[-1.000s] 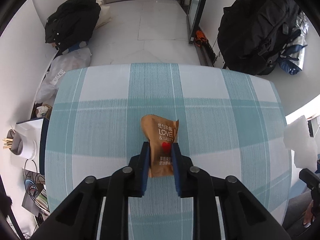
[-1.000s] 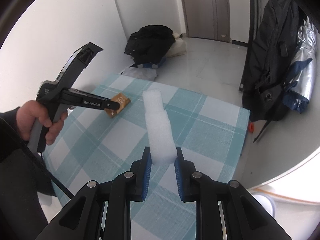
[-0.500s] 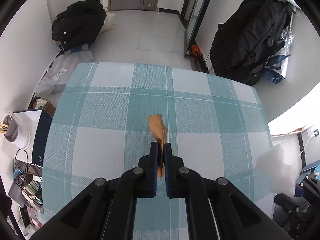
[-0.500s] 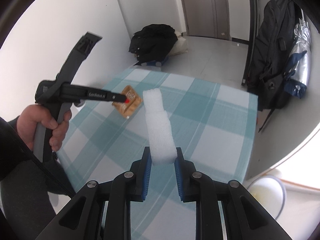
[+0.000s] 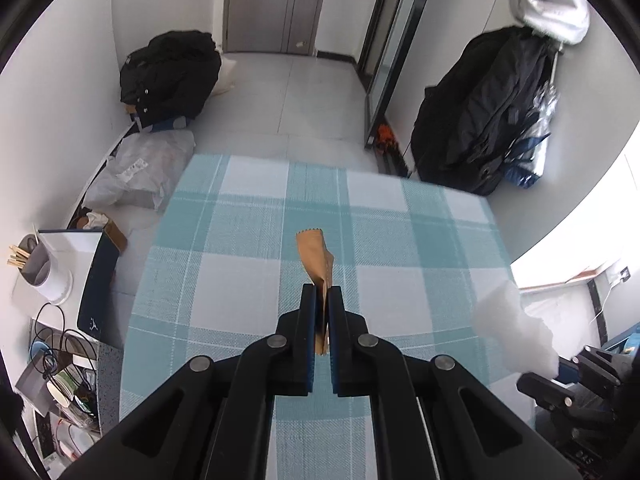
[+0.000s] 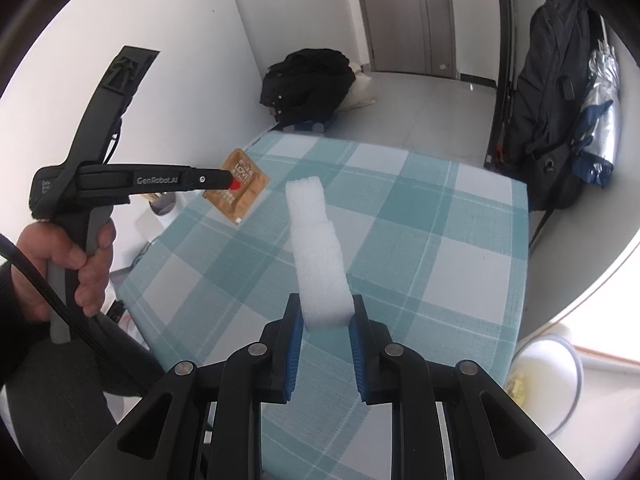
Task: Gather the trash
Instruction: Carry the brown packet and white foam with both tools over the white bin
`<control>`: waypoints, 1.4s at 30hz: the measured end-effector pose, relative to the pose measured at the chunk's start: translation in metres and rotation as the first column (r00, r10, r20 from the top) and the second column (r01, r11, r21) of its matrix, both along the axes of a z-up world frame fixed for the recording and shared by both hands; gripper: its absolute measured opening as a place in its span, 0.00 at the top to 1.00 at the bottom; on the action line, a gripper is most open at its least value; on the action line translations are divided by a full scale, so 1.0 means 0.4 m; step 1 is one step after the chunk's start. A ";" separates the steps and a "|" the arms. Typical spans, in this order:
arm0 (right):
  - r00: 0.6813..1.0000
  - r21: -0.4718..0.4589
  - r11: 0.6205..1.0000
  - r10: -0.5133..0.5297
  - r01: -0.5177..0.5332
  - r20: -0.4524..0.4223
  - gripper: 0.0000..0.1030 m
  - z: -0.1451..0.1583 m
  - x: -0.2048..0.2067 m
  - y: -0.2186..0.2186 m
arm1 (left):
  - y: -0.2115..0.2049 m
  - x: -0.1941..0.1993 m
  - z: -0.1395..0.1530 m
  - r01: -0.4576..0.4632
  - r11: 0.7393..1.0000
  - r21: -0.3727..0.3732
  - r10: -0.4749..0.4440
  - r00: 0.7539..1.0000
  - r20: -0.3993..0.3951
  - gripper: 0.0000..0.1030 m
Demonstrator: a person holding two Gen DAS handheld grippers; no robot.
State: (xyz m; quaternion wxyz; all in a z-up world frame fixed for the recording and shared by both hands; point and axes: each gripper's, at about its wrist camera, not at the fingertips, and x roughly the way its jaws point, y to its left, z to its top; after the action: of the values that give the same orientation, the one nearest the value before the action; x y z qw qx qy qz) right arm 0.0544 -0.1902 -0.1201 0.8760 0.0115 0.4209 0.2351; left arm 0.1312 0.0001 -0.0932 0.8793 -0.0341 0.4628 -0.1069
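My left gripper (image 5: 322,294) is shut on a brown snack wrapper (image 5: 316,258) and holds it edge-on, well above the teal checked table (image 5: 240,280). In the right wrist view the same wrapper (image 6: 238,190) hangs from the left gripper (image 6: 228,180) over the table's far left corner. My right gripper (image 6: 324,314) is shut on a white foam block (image 6: 316,252) that sticks out forward above the table (image 6: 420,248). The foam (image 5: 512,330) also shows at the right edge of the left wrist view.
A white bin (image 6: 548,380) stands on the floor right of the table. Black bags (image 5: 172,76) and a plastic bag (image 5: 140,172) lie on the floor beyond it. A dark backpack (image 5: 484,112) hangs at the right. A cluttered shelf (image 5: 56,320) is at the left.
My left gripper closed on the wrapper, turned it edge-on and lifted it off the table. My right gripper still holds the foam and has risen a little.
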 end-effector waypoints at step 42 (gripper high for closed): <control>0.828 0.027 0.829 -0.559 0.558 0.041 0.79 0.061 -0.141 -0.816 | -0.807 -0.054 0.065 0.610 0.785 -0.105 -0.607 0.792 0.061 0.98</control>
State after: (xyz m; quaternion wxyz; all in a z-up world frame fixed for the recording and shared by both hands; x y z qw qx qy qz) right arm -0.0021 -0.5164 -0.0956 0.9160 0.1343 0.3769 -0.0279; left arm 0.1098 -0.3229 -0.0672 0.7997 0.0658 0.4314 -0.4123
